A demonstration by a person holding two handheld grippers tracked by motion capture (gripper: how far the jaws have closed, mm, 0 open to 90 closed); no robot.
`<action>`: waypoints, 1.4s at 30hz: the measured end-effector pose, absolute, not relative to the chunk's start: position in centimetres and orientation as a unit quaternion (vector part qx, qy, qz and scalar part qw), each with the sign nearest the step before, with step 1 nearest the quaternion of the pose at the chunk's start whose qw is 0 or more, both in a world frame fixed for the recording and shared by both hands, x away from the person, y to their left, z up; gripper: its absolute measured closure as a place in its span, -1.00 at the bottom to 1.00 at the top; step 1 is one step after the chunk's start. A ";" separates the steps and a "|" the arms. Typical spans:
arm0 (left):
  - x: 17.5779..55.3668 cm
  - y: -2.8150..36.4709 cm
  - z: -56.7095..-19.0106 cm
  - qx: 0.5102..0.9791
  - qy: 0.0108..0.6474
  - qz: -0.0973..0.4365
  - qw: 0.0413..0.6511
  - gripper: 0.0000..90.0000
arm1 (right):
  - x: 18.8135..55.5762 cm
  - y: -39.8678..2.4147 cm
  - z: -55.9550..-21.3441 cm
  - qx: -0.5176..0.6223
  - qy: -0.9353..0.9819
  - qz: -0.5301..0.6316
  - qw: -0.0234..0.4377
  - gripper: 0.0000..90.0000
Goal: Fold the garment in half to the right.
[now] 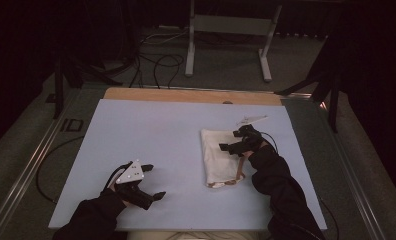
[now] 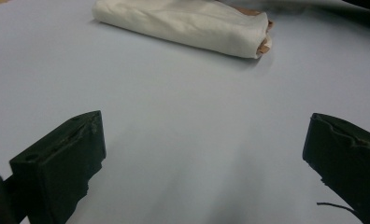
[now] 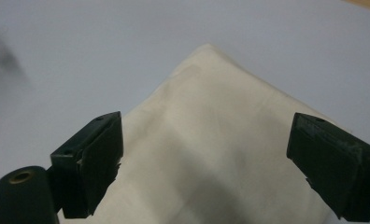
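While room dark, blue mat (image 1: pixel 156 135) seemingly covers table.

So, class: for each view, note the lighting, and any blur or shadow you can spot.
High view: dim, with dark surroundings beyond the pale blue table mat. Left gripper view: brighter, folded cream cloth sharp. Right gripper view: cloth soft-focus, blurred dark smudge at left.

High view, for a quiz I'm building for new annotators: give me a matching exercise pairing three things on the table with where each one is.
Things:
1. left gripper
2. right gripper
3. folded cream cloth

Places:
A. lying on the table's right half
B. over bare blue table surface, near left, jaws apart
C. over the cloth, jaws apart

Pairs: 1-B, 2-C, 3-A
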State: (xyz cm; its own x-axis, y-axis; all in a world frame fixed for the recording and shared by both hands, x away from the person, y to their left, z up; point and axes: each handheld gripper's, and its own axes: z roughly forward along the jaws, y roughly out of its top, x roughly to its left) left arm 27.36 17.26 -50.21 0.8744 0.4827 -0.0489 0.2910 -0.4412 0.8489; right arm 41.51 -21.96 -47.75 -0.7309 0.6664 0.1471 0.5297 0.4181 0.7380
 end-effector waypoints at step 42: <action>26.3 22.2 -50.5 0.837 0.277 0.127 0.454 -0.99 | 32.0 -25.3 -49.6 0.301 0.845 0.434 0.091 -0.79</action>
